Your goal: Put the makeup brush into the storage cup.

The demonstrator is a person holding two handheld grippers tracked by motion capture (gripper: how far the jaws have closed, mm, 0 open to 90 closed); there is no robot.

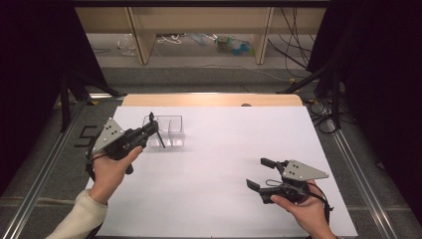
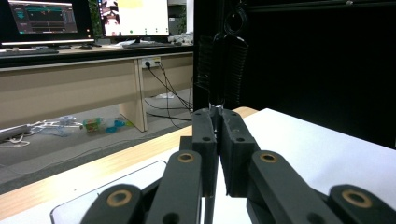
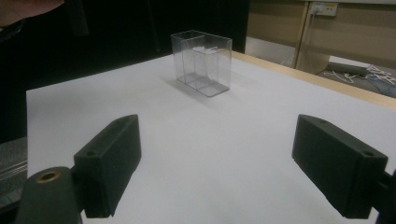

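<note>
On my left I see the left gripper [image 1: 151, 121] with fingers pinching a thin black spring-like piece [image 2: 223, 60] above the clear divided box [image 1: 166, 130] on the white surface [image 1: 219, 164], while the right gripper [image 1: 261, 173], fingers spread, hovers well apart.

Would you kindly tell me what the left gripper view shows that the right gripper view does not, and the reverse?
Left gripper view, not the right: the left gripper with its jaws closed on a thin black object, and lit monitors on a desk behind. Right gripper view, not the left: the right gripper with its jaws wide apart and nothing between them, and a full look at the clear divided box standing upright. Shared: the white table cover, the table's wooden edge and cables on the floor beyond.
</note>
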